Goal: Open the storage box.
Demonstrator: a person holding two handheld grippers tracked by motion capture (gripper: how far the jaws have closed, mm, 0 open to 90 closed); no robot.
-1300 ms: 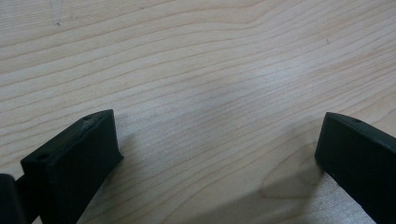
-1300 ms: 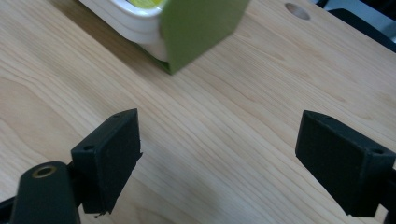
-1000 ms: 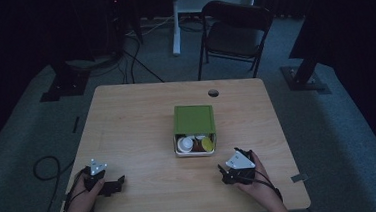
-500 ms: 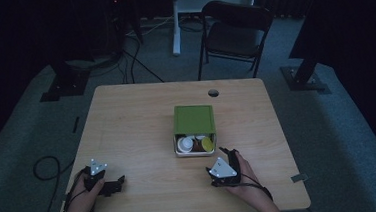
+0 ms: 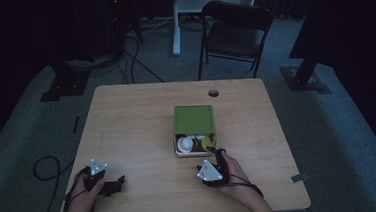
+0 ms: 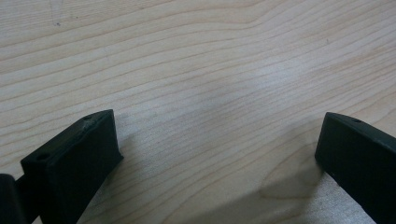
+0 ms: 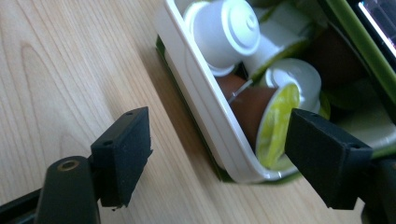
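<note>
- High view: my left gripper [image 5: 112,186] lies low near the table's [image 5: 128,135] front left corner, the hand [image 5: 84,193] wrapped round it and the forearm coming up from the bottom edge. My right gripper [image 5: 214,156] sits just in front of the green box [image 5: 193,119], its tips at the open white tray [image 5: 179,151] of capsules; the right hand [image 5: 233,175] angles inward toward the box. The room is dim, so I cannot read either jaw gap from here.
- Left gripper view: the two black jaws stand wide apart over bare wood grain, with nothing between them. Both jaws are cut off by the bottom edge.
- Right gripper view: the jaws have just been closing a little but remain well spread, straddling the tray's near corner without pressing on it. A brown capsule with a yellow-green lid [image 7: 275,126] lies between them, touching neither pad as far as I can see; a white capsule [image 7: 226,30] rests further in. The box's far side is blurred and cropped.
</note>
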